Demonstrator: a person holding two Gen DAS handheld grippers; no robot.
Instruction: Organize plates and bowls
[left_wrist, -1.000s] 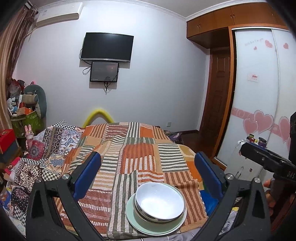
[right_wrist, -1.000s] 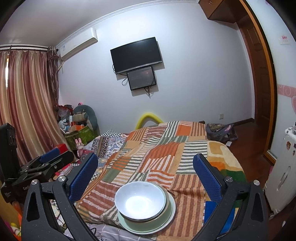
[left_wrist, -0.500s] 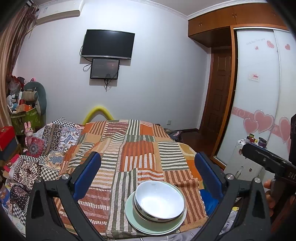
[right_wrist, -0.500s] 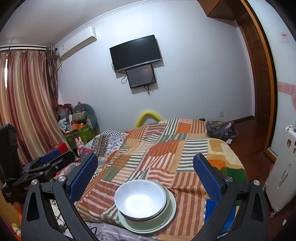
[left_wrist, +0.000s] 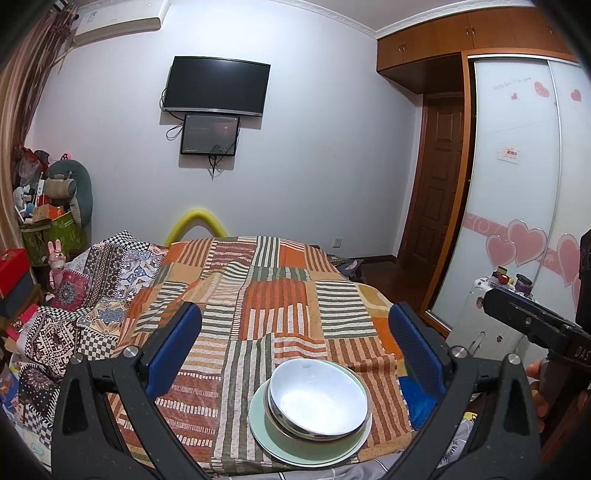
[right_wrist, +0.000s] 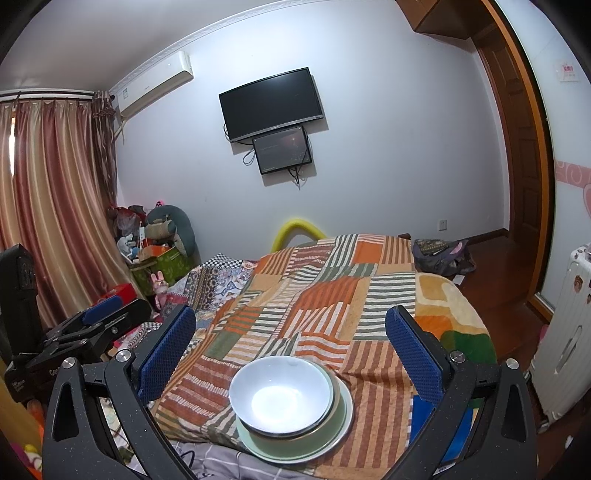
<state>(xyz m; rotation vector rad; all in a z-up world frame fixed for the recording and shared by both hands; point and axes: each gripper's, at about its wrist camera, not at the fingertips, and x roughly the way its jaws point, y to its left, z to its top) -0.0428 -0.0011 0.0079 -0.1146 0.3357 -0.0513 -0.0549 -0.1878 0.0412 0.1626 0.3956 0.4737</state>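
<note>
The glossy white ceramic-looking bowl (left_wrist: 319, 400) sits in a shiny metal-rimmed bowl (right_wrist: 334, 397) on a smooth pale-green plate (left_wrist: 266, 439). The striped patchwork cloth bedspread (left_wrist: 266, 291) looks matt and soft.

Both my wrist cams look down the bed (left_wrist: 273, 295) toward the TV wall (right_wrist: 271, 103), left cam sitting left of right; both share the near-edge bowl stack (left_wrist: 314, 406).

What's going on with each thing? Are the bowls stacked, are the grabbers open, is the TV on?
White bowl: upright, empty, nested on top of the stack.
Green bowl: under the white bowl, sitting on the plate.
Green plate: flat on the bedspread, bottom of the stack.
Left gripper: open, holding nothing.
Right gripper: open, holding nothing.
TV: screen dark.
Wooden door: closed.
</note>
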